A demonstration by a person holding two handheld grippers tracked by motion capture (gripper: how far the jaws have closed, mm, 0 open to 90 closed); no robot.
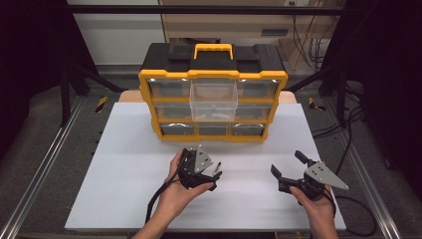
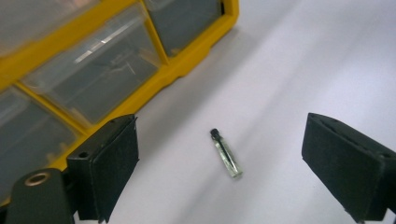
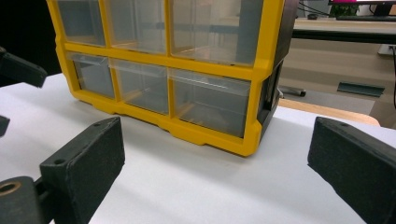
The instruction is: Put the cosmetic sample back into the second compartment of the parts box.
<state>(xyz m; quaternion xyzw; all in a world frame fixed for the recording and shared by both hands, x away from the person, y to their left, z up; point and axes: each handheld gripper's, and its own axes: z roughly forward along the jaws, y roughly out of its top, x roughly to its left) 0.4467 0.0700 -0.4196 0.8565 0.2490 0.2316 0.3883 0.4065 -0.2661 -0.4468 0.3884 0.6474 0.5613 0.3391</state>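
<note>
A tiny glass vial (image 2: pixel 226 153) with a black cap lies flat on the white table top (image 1: pixel 129 189), a little in front of the cabinet's bottom row. My left gripper (image 2: pixel 222 125) is open and hovers over it, one jaw on either side and neither touching it. In the high view the left gripper (image 1: pixel 201 169) is held near the table's middle. My right gripper (image 1: pixel 286 163) is open and holds nothing, off to the right and facing the cabinet's right front corner (image 3: pixel 252 135).
A yellow and black drawer cabinet (image 1: pixel 213 74) with clear drawers stands at the back of the table. Its top middle drawer (image 1: pixel 214 99) is pulled out towards me. Dark frame rails and cables run along both sides of the table.
</note>
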